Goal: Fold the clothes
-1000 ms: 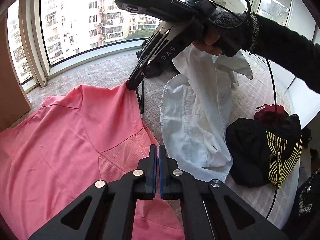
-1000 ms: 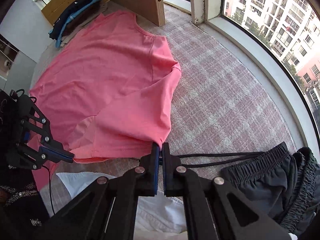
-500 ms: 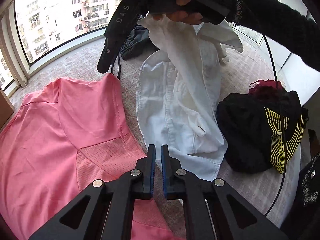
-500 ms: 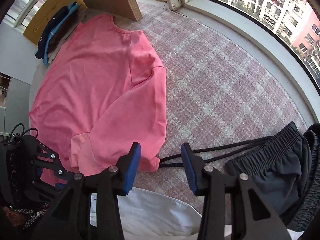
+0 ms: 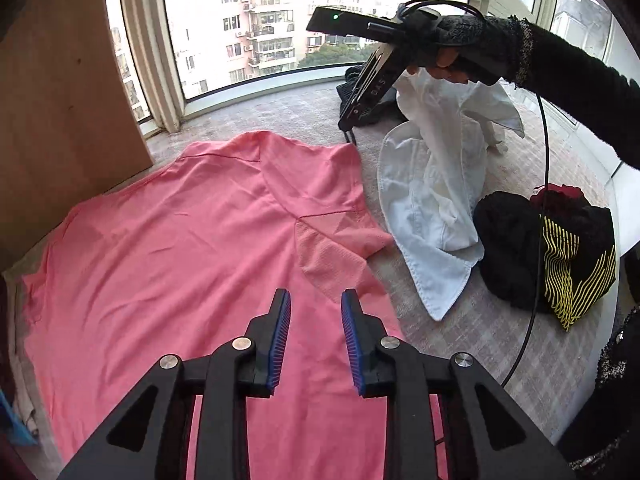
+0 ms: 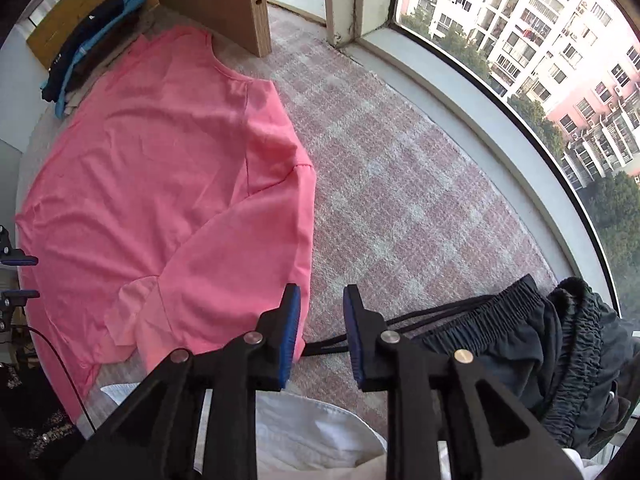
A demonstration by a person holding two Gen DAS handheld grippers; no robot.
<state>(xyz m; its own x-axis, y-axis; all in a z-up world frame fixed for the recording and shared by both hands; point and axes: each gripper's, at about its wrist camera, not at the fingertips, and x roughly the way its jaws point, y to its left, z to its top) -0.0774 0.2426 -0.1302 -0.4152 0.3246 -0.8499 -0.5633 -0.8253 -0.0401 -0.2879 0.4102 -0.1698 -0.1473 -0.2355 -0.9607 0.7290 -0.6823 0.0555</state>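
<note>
The surface is a checked cloth running to a curved window; the pink top lies spread flat across its left part, neckline toward the wooden panel, hem toward the person; its long axis runs from the panel corner back to the near edge.

The right sleeve is folded in over the body, cuff near the hem; its outer edge lies alongside the bare cloth.

The white shirt is crumpled just right of the pink top, with a black and yellow garment beyond it and black shorts by the window; none is laid out.

Left gripper: it hangs over the lower right of the top, below the mesh panel; jaws have just been opening, gap narrow, nothing between them.

Right gripper: it sits at the folded sleeve's outer edge, fabric just left of its left pad; jaws have just been closing, gap narrow, nothing pinched; cords pass beneath.

Judgement: both grippers stand at the right side; the unfolded left side lies well apart, and the left gripper is the nearer to it.
</note>
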